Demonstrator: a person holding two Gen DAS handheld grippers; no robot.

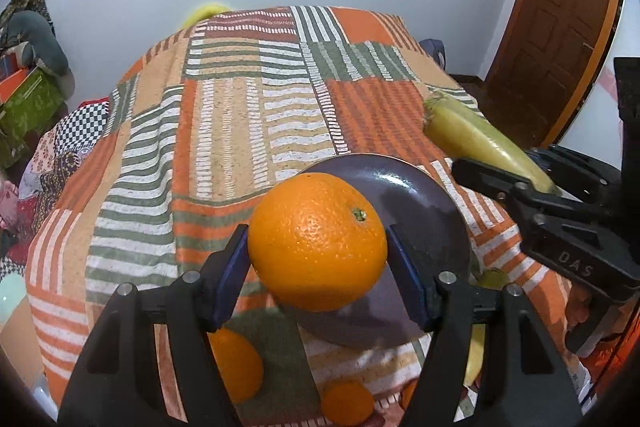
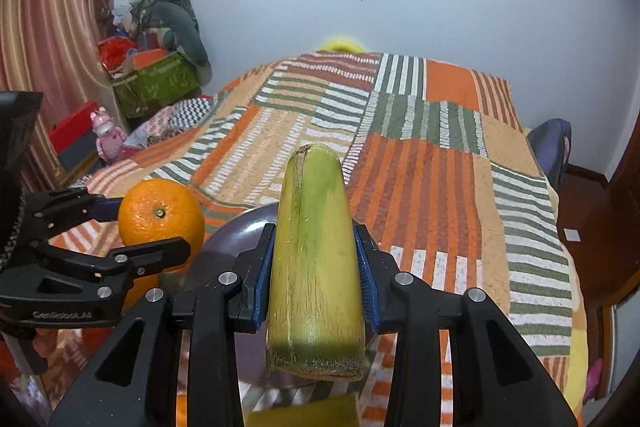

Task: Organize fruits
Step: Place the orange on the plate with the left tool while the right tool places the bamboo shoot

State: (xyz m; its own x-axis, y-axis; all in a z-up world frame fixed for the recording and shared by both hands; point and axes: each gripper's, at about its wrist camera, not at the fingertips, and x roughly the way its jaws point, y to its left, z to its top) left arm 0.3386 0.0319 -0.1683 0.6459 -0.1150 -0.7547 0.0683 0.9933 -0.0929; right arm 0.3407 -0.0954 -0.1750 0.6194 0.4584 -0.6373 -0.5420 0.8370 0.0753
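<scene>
**A:** Both tools loaded at once. The left gripper is clamped on a big orange, blue pads pressing its two sides, and it hangs over the dark plate on the striped bedspread.

**B:** And the right gripper is closed on a thick yellow-green stalk piece, held lengthwise between the fingers and raised above that same plate. From this side the orange sits just to the left, very near.

**A:** That's the worry. Two loads heading for one small plate: the tools could knock together above it, and a bump might roll the orange out of its grip.

**B:** A round, smooth fruit held only at two sides looks like it could slip. And the stalk is long; laid down first, it would likely leave little room.

**A:** The bed is soft, too, so the plate may tip if weight lands on its rim.

**B:** More fruit waits below the left tool: a second orange and a smaller orange fruit, both on the cloth.
</scene>
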